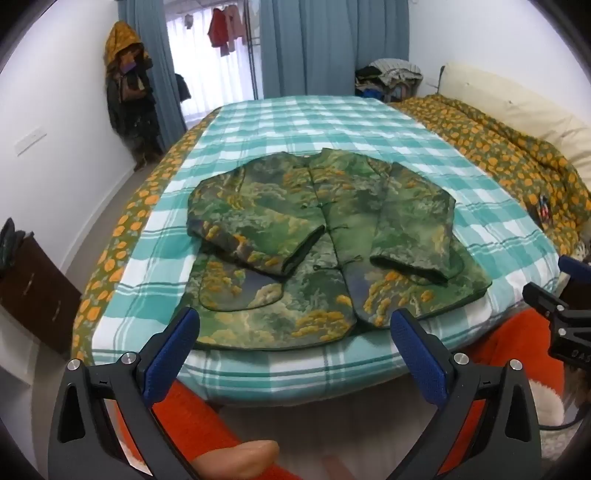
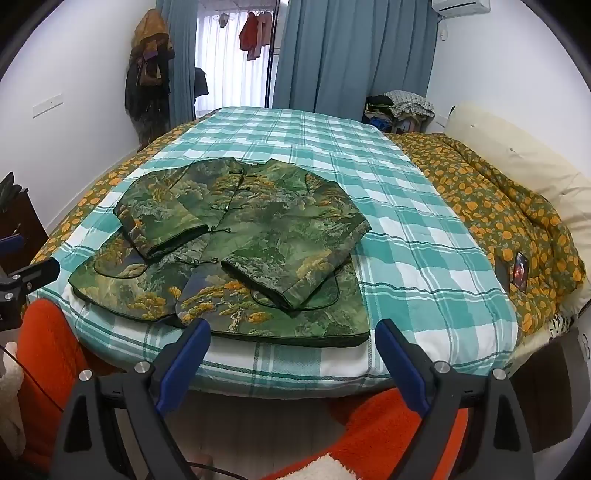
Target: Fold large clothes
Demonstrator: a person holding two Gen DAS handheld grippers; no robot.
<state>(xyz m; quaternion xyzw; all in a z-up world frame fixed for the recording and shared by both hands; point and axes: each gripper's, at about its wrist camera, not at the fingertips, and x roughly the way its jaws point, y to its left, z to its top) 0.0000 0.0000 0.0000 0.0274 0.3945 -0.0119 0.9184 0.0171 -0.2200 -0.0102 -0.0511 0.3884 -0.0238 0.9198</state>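
Matt woven cloth on the green jacket (image 1: 325,236), thick and padded, with a brocade-like landscape pattern. Under it, the checked bedcover (image 1: 332,122) looks soft and quilted (teal and white). At three o'clock, a floral cotton-looking quilt (image 2: 491,218). Up close, gripper pads (image 1: 177,354) of ribbed blue rubber, matt black plastic arms, shiny metal pins.

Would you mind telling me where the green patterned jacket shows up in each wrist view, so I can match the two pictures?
Left wrist view: the green patterned jacket lies centred on the checked bedspread, just beyond the open left gripper.
Right wrist view: the jacket sits left of centre, its hem near the open right gripper.
Shared landmark: the red clothes hanging at the window.
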